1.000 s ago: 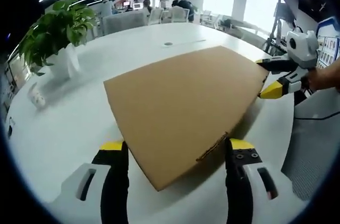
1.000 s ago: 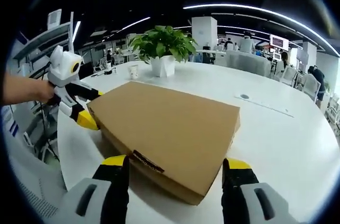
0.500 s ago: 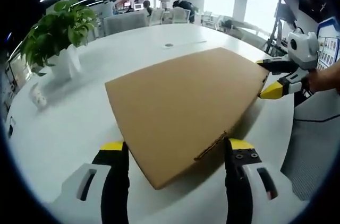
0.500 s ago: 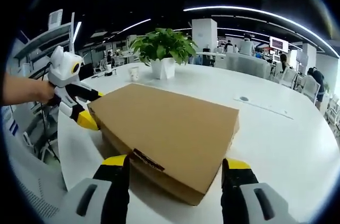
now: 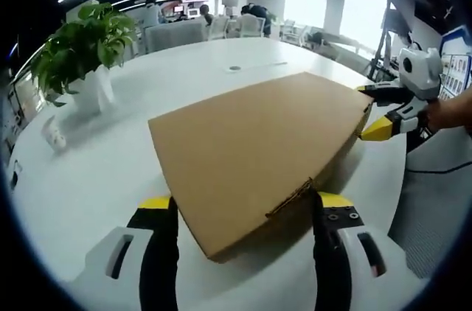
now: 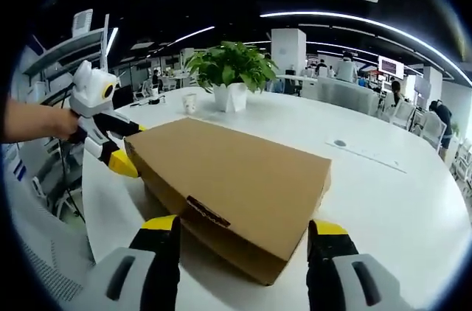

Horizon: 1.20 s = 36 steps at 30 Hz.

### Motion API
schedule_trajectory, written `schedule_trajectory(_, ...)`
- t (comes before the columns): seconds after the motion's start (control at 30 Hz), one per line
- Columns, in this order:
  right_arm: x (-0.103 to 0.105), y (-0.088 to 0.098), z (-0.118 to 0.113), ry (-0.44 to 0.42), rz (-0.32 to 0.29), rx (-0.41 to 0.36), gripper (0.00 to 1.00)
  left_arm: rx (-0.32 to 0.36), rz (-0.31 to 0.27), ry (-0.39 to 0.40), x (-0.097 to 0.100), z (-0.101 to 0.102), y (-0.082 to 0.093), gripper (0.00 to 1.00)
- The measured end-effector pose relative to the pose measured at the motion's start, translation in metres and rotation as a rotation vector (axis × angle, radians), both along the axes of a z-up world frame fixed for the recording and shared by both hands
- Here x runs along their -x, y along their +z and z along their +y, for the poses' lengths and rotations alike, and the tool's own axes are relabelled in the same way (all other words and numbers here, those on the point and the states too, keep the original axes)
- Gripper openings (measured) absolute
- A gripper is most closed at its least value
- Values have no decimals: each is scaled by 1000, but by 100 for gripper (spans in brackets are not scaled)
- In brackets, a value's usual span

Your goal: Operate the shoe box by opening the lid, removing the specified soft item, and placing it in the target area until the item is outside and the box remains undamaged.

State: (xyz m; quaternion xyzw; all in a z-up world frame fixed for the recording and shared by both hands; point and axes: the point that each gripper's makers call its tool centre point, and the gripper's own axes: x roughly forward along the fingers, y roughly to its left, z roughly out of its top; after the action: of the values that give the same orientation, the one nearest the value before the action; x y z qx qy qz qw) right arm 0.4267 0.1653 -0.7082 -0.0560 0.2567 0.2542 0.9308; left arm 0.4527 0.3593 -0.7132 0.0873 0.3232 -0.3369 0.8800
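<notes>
A shut brown cardboard shoe box (image 5: 251,141) lies flat on the white table (image 5: 96,171). My left gripper (image 5: 245,203) is open, with one end corner of the box between its yellow-tipped jaws. My right gripper (image 6: 243,224) is open too, straddling the opposite end of the box (image 6: 228,178). From the right gripper view, the left gripper (image 6: 135,150) sits at the far end of the box with a hand behind it. In the left gripper view the right gripper (image 5: 363,110) flanks the far right corner. The box's inside is hidden.
A potted green plant (image 5: 77,46) in a white pot and a small paper cup (image 5: 51,134) stand on the table beyond the box. A round cable port (image 6: 339,144) lies in the tabletop. Chairs and people are far behind. The table edge (image 5: 402,200) runs close on the right.
Both views have shifted slightly and the box top looks a little nearer and higher. Both grippers keep their places at the box ends, still open.
</notes>
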Motion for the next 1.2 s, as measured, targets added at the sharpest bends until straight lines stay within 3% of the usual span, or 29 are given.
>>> schedule_trajectory(1.2, 0, 31, -2, 36, -56, 27, 65, 8, -72, 1, -3, 4, 30, 71)
